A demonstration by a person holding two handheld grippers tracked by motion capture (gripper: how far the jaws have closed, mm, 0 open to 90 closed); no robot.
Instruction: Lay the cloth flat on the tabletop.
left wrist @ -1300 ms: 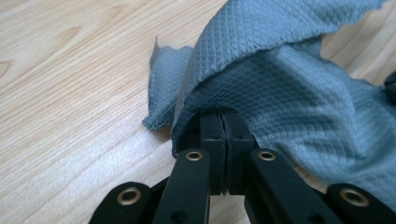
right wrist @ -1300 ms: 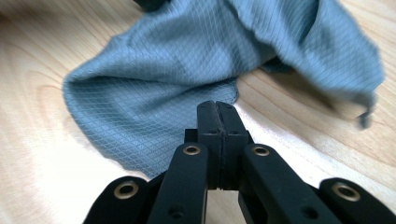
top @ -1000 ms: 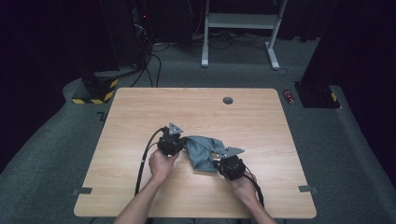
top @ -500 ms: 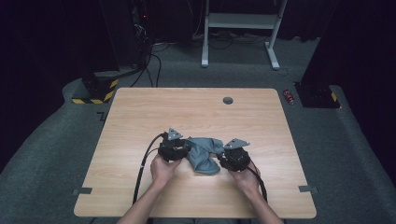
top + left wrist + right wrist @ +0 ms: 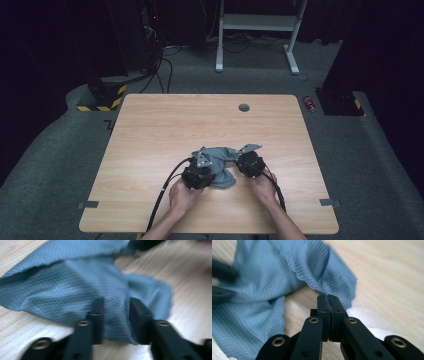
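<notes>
On the wooden table [image 5: 150, 130] the blue-grey cloth [image 5: 220, 165] is bunched tighter between my hands than a moment ago, both grippers drawn closer together. My left gripper [image 5: 115, 315] has just been closing, jaws still parted with a cloth fold between them. My right gripper [image 5: 328, 302] is pressed together, pinching the cloth's edge.

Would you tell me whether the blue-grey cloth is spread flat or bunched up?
Bunched up: the cloth lies crumpled in folds between both grippers on the wooden table, not flat.

Cloth [image 5: 218, 159] now bunched between hands
</notes>
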